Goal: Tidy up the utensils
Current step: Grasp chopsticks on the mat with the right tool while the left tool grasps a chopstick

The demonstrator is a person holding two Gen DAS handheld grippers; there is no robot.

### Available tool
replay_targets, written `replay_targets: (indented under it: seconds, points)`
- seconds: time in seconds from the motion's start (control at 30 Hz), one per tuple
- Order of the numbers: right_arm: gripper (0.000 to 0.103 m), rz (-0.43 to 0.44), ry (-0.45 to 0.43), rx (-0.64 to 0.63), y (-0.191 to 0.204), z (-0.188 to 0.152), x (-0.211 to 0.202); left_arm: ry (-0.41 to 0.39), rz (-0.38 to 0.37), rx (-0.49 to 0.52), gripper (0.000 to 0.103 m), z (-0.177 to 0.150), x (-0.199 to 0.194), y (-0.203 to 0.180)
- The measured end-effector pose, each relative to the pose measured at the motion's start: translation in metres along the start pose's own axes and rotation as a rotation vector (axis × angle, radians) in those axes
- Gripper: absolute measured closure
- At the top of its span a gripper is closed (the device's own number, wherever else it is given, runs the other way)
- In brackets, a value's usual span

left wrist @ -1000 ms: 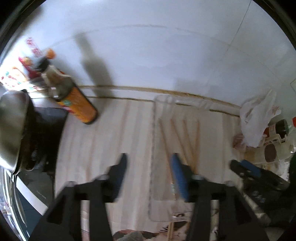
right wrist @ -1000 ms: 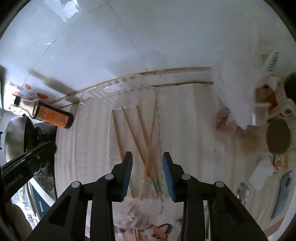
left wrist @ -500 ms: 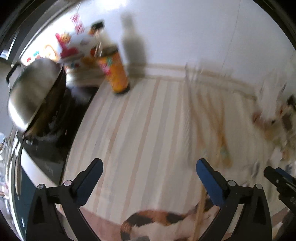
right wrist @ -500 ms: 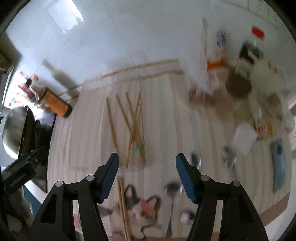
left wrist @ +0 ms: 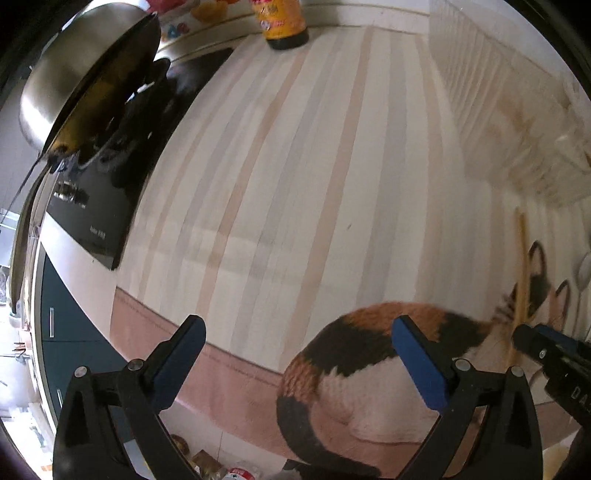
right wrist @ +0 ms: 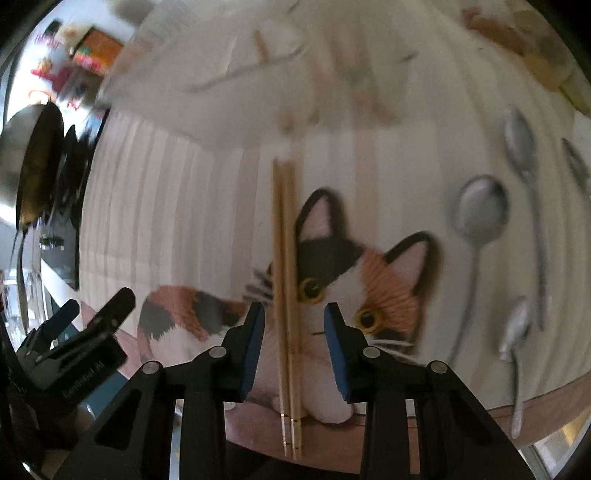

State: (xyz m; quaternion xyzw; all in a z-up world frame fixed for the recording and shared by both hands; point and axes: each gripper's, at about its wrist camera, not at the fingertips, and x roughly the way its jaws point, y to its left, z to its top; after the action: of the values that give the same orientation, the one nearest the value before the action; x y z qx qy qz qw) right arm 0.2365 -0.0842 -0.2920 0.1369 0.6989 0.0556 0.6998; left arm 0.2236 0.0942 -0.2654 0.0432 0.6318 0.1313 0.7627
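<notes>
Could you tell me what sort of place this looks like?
Probably a home kitchen counter: a steel wok sits on a black cooktop, a sauce bottle stands nearby, and chopsticks and spoons lie out.

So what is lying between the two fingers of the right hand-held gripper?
In the right wrist view, a pair of chopsticks lies side by side on the cat-print cloth, between the open fingers of the right hand-held gripper.

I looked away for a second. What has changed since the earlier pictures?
Both claws pulled back from the clear tray toward the table's near edge. The left claw opened wide. The right claw, open, now straddles the chopstick pair on the cat mat, not gripping. The spoons stayed put.
</notes>
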Motion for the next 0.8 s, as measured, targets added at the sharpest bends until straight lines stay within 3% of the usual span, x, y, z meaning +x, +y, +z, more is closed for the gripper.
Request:
replay_targets:
  seconds: [0.03, 0.07, 0.1, 0.3, 0.33, 0.43, 0.53, 0.6, 0.73, 0.8]
  points:
    - [0.069, -0.014, 0.011, -0.007, 0.002, 0.001, 0.004, 0.002, -0.002, -0.004, 0.0, -0.002, 0.001, 0.001]
    - [0.083, -0.034, -0.01, -0.025, 0.005, 0.0, 0.004, 0.004, -0.005, -0.008, 0.0, -0.003, 0.001, 0.002]
    - [0.087, -0.048, 0.003, -0.044, 0.008, 0.0, 0.006, 0.007, -0.006, -0.011, 0.0, -0.003, 0.001, 0.002]
    - [0.094, -0.104, -0.012, -0.055, 0.005, -0.005, 0.0, -0.013, -0.035, 0.018, 0.0, -0.003, -0.008, -0.011]
    - [0.103, -0.128, -0.013, -0.05, 0.001, -0.005, -0.003, -0.015, -0.044, 0.027, 0.0, -0.004, -0.01, -0.016]
    - [0.103, -0.16, -0.005, -0.01, -0.023, -0.005, -0.006, -0.023, -0.06, 0.062, 0.0, -0.002, -0.013, -0.033]
    - [0.103, -0.112, 0.008, 0.063, -0.052, -0.006, -0.011, -0.034, -0.065, 0.104, 0.0, -0.002, -0.017, -0.048]
    - [0.099, -0.023, 0.007, 0.119, -0.066, -0.007, -0.018, -0.038, -0.054, 0.125, 0.0, -0.001, -0.016, -0.054]
    - [0.071, 0.109, 0.015, 0.112, -0.066, -0.006, -0.021, -0.056, -0.001, 0.146, 0.0, 0.0, -0.017, -0.055]
    - [0.071, 0.125, 0.022, 0.085, -0.053, -0.003, -0.016, -0.06, 0.025, 0.145, 0.0, 0.002, -0.014, -0.047]
